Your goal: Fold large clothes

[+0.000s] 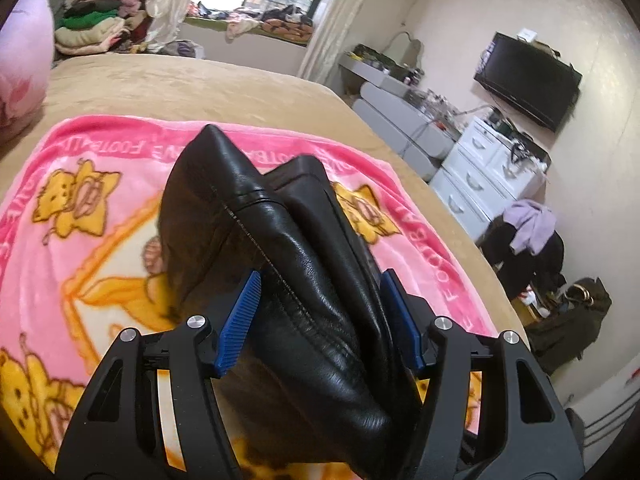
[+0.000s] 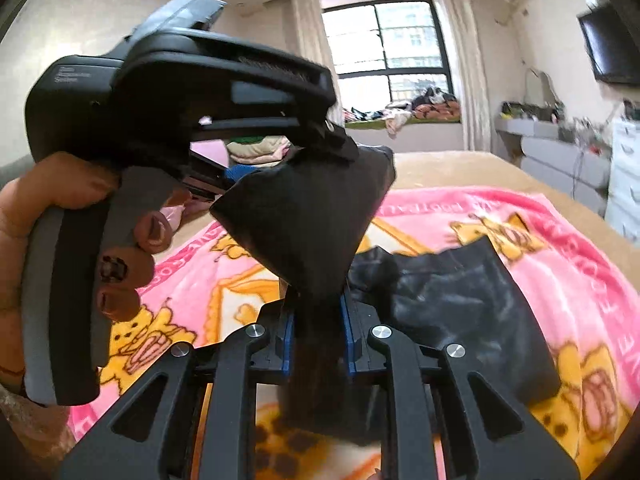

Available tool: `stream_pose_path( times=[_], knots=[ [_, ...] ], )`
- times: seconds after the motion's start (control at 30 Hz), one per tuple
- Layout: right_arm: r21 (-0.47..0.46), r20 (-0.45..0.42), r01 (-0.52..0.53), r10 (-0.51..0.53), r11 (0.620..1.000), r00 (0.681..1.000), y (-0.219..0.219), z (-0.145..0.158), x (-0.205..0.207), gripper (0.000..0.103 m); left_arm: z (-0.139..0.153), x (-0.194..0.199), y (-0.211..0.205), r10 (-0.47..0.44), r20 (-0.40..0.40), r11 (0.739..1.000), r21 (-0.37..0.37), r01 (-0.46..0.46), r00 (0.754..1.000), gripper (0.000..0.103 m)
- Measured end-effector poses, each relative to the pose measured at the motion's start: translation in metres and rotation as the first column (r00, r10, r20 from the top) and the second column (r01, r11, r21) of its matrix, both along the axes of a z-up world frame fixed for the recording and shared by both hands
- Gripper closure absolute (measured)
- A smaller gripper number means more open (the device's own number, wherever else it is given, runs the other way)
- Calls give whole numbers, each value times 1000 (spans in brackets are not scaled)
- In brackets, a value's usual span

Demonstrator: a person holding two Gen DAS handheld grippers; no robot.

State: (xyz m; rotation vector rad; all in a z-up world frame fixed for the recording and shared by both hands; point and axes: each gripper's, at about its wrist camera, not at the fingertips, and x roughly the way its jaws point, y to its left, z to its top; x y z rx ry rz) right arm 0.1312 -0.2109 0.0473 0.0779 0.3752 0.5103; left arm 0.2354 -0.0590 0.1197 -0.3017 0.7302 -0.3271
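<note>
A black leather garment (image 1: 280,248) is held up over a pink cartoon blanket (image 1: 92,216) on the bed. My left gripper (image 1: 318,312) is shut on a thick bunched fold of it between the blue pads (image 1: 240,316). My right gripper (image 2: 318,328) is shut on another part of the garment (image 2: 312,220), which rises from the jaws. In the right wrist view the left gripper's body (image 2: 180,92) and the hand holding it sit just left and above, also gripping the garment. The rest of the garment (image 2: 460,300) lies on the blanket (image 2: 560,260) to the right.
The bed has a tan cover (image 1: 200,84). A stack of folded clothes (image 1: 96,28) sits at its far side, more clothes on the window sill (image 2: 420,112). White drawers (image 1: 480,176), a grey desk (image 1: 400,120) and a wall TV (image 1: 528,80) stand to the right.
</note>
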Motion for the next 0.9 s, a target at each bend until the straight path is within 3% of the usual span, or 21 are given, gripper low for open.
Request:
stream_pose_path(
  times=[0.2,0.4,0.57,0.7,0.77,0.83,0.9],
  knots=[
    [67,-57,47,-43,997,997,-32,-14,5,87,-2,3,-34,-51,-14,999,11,51,999,48],
    [154,-156,78,-54,985,986,-69,-33,5,87,-7,-2,-29,-30,11,999,29,30,999,34],
    [216,-245,87,-32,973,969,-84,-52,3,87,-54,-6,2,66,-62,994,90,-61,996,31],
    [332,-358,84,43,940,933,-91,-70,10,84,-108,3,6,47,-208,994,111,-25,977,31],
    [352,-391,85,64,932,918,-90,-72,11,73,-123,4,4,40,-238,994,111,-14,971,31],
    [345,-421,80,78,935,904,-88,-67,13,32,-126,4,4,46,-224,992,126,-18,973,31],
    [410,-423,58,134,910,896,-93,-54,14,25,-127,5,6,42,-228,995,103,-19,973,31]
  ],
)
